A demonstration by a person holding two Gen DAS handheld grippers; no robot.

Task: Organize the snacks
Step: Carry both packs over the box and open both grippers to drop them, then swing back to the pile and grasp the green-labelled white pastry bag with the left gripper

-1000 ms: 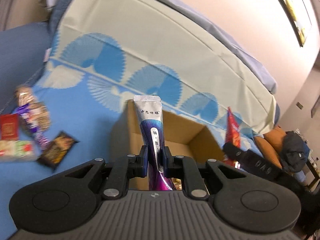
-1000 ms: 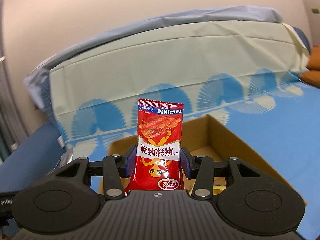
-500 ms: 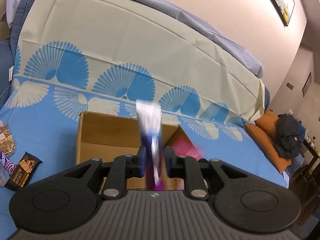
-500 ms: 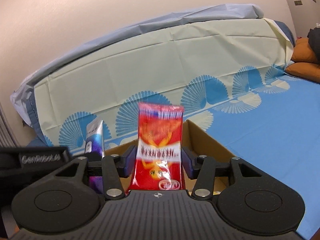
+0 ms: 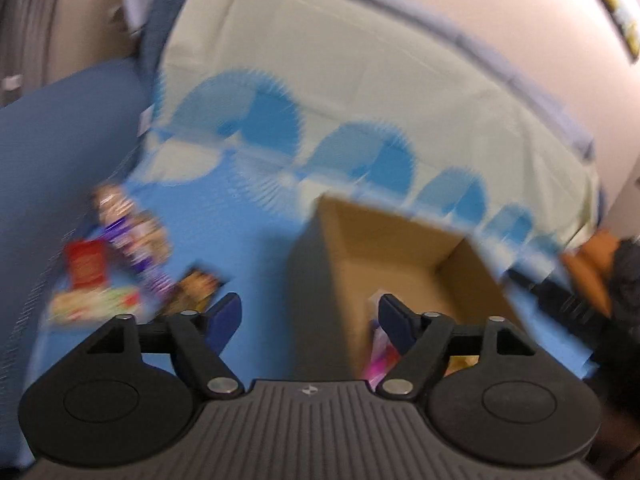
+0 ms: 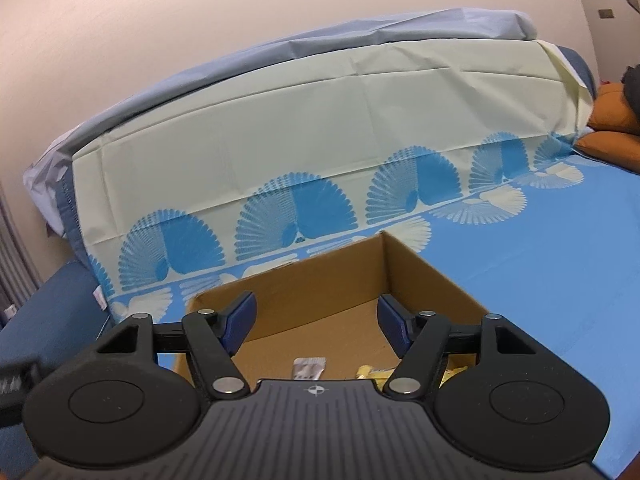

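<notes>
An open cardboard box stands on the blue patterned cloth; it also shows in the blurred left wrist view. My left gripper is open and empty, over the box's left wall. A pink-purple packet lies inside the box below its right finger. My right gripper is open and empty above the box. A silver packet end and yellow wrappers lie on the box floor. A pile of loose snack packets lies on the cloth to the left.
The cloth runs up over a raised cream-and-blue back behind the box. Orange cushions sit at the far right. A dark blue seat lies to the left. The left wrist view is motion-blurred.
Both grippers have opened and let go of their packets: the purple tube packet and the red packet have left the jaws. The left view has swung left and is blurred.
</notes>
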